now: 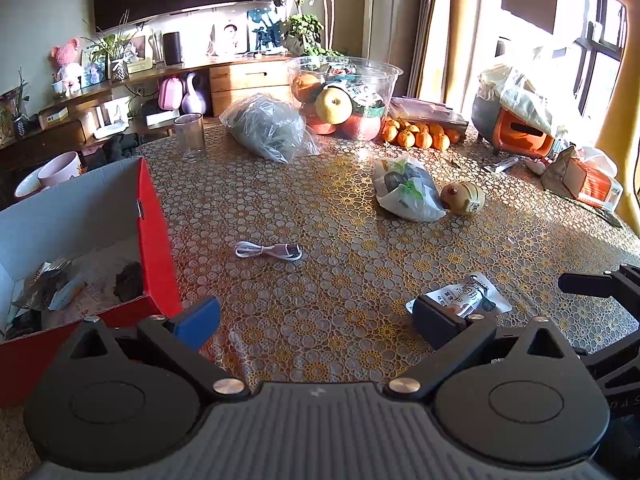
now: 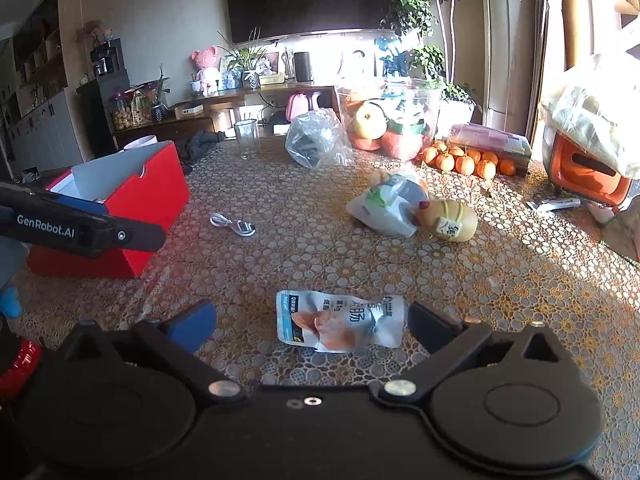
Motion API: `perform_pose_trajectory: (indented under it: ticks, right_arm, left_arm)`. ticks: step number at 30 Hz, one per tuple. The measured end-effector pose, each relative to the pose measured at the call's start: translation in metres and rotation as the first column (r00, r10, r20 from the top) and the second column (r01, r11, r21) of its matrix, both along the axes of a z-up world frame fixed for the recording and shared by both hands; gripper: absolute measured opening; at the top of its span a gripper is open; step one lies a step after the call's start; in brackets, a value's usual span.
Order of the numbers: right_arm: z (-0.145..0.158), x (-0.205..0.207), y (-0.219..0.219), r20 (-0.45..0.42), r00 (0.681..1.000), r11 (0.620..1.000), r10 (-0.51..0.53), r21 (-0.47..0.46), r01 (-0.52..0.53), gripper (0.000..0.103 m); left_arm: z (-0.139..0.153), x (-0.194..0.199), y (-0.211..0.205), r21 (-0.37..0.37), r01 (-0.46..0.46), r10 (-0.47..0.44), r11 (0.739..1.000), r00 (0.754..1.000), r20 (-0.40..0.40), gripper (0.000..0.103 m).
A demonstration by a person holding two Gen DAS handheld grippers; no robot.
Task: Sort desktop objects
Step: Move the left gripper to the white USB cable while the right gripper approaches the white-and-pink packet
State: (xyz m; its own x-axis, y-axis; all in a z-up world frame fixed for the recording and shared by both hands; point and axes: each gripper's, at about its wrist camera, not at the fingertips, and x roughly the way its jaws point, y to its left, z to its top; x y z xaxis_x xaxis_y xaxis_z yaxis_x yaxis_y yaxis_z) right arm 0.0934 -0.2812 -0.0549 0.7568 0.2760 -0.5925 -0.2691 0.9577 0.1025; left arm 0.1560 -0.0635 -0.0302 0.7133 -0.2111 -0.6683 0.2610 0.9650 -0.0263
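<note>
A white snack packet (image 2: 340, 324) lies flat on the patterned table between the open fingers of my right gripper (image 2: 310, 326). It also shows in the left wrist view (image 1: 468, 294), just beyond the right finger of my open, empty left gripper (image 1: 316, 318). A coiled white USB cable (image 1: 268, 251) lies mid-table, also in the right wrist view (image 2: 233, 225). A red box (image 1: 154, 232) with several items inside stands open at the left, also in the right wrist view (image 2: 156, 196). My left gripper's arm (image 2: 80, 230) crosses in front of it.
A white-green bag (image 1: 406, 190) and a yellow toy (image 1: 464, 197) lie at mid-right. A clear fruit bowl (image 1: 344, 92), tangerines (image 1: 416, 134), a plastic bag (image 1: 266, 126) and a glass (image 1: 189, 136) stand at the back. An orange-grey appliance (image 1: 516, 130) and a carton (image 1: 584, 178) sit at far right.
</note>
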Motion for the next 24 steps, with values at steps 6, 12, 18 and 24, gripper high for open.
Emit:
perform_pose_trajectory:
  ticks: [6, 12, 18, 24]
  right_arm:
    - [-0.020, 0.016, -0.003, -0.044, 0.999, 1.000, 0.003, -0.013, -0.004, 0.103]
    - [-0.037, 0.024, 0.009, -0.040, 0.998, 0.996, 0.041, -0.079, -0.044, 0.103]
    - [-0.046, 0.035, 0.023, -0.033, 0.996, 0.987, 0.087, -0.133, -0.091, 0.103]
    - [-0.057, 0.050, 0.023, -0.041, 0.996, 0.985, 0.082, -0.150, -0.087, 0.103]
  left_arm:
    - [-0.017, 0.023, -0.008, 0.001, -0.011, 0.011, 1.000, 1.000, -0.022, 0.103]
    - [-0.031, 0.042, -0.013, 0.009, -0.012, 0.012, 1.000, 0.999, -0.038, 0.103]
    - [-0.043, 0.055, -0.017, 0.025, -0.010, 0.011, 1.000, 0.999, -0.045, 0.103]
    - [-0.054, 0.068, -0.019, 0.042, -0.009, 0.011, 0.999, 0.999, -0.042, 0.103]
